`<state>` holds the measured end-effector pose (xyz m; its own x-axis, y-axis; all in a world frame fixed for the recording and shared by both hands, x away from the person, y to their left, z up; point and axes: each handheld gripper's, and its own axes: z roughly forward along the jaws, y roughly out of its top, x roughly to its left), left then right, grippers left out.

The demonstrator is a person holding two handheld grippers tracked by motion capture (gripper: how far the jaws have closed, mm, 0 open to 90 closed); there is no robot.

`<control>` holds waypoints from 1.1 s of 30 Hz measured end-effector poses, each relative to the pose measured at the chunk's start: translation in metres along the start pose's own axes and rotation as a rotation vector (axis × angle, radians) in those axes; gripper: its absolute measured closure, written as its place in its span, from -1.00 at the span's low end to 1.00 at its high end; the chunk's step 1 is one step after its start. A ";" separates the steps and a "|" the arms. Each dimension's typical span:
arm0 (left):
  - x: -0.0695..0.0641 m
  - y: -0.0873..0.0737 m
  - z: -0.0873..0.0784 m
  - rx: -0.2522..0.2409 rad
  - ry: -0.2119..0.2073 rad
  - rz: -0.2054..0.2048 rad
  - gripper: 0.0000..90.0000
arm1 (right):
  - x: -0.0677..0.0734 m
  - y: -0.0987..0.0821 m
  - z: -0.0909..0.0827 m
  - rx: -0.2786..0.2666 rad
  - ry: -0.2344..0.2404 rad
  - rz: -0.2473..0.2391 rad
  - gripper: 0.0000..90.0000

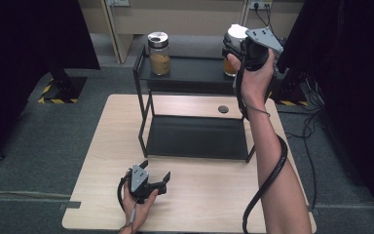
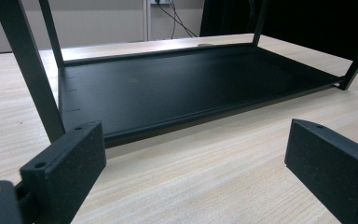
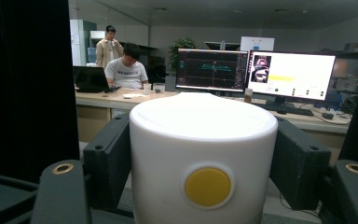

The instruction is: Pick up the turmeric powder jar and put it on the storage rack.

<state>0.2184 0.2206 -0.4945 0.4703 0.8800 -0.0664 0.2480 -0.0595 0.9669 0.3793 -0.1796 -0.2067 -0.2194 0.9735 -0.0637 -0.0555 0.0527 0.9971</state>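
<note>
The right gripper (image 1: 238,44) is held at the right end of the top shelf of the black rack (image 1: 195,70), and its 2 jaws clamp a jar (image 1: 230,66) by its white lid (image 3: 203,154). In the right gripper view the lid sits squarely between the jaws, 1 pad pressed against each side, with a yellow dot on the lid's near face. In the high view the jar's amber contents show just below the gripper, over the shelf; whether its base touches the shelf cannot be told. A 2nd jar (image 1: 159,53), with a silver lid, stands upright at the left end of the same shelf, well apart. The left gripper (image 1: 157,176) rests on the table (image 1: 97,146) in front of the rack, jaws spread wide with nothing between them, facing the bottom shelf (image 2: 186,88).
</note>
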 end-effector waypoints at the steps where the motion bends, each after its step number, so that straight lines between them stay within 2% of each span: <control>1: 0.000 0.000 0.000 0.001 0.000 0.000 -0.91 | 0.000 0.001 0.000 0.003 0.000 -0.006 -0.36; 8: 0.000 0.000 0.000 0.002 0.000 0.001 -0.91 | 0.000 0.002 0.001 0.006 -0.002 -0.006 -0.54; 9: 0.000 0.000 0.000 0.002 0.000 0.001 -0.91 | 0.001 0.002 0.001 0.005 -0.005 -0.003 -0.71; 11: 0.000 0.000 0.000 0.002 0.000 0.000 -0.91 | 0.002 0.002 0.001 0.004 -0.007 -0.004 -0.87; 14: 0.000 0.000 0.000 0.001 0.001 0.000 -0.91 | 0.002 0.002 0.001 0.003 -0.003 -0.003 -0.98; 22: 0.000 0.000 0.000 0.001 0.001 0.000 -0.91 | -0.004 -0.004 -0.004 -0.005 0.022 0.016 -0.99; 33: 0.000 0.000 0.000 0.000 0.002 0.000 -0.91 | -0.018 -0.010 -0.015 -0.024 0.094 0.019 -0.99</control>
<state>0.2182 0.2203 -0.4946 0.4684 0.8810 -0.0663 0.2479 -0.0590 0.9670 0.3690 -0.2008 -0.2164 -0.3113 0.9490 -0.0500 -0.0736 0.0283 0.9969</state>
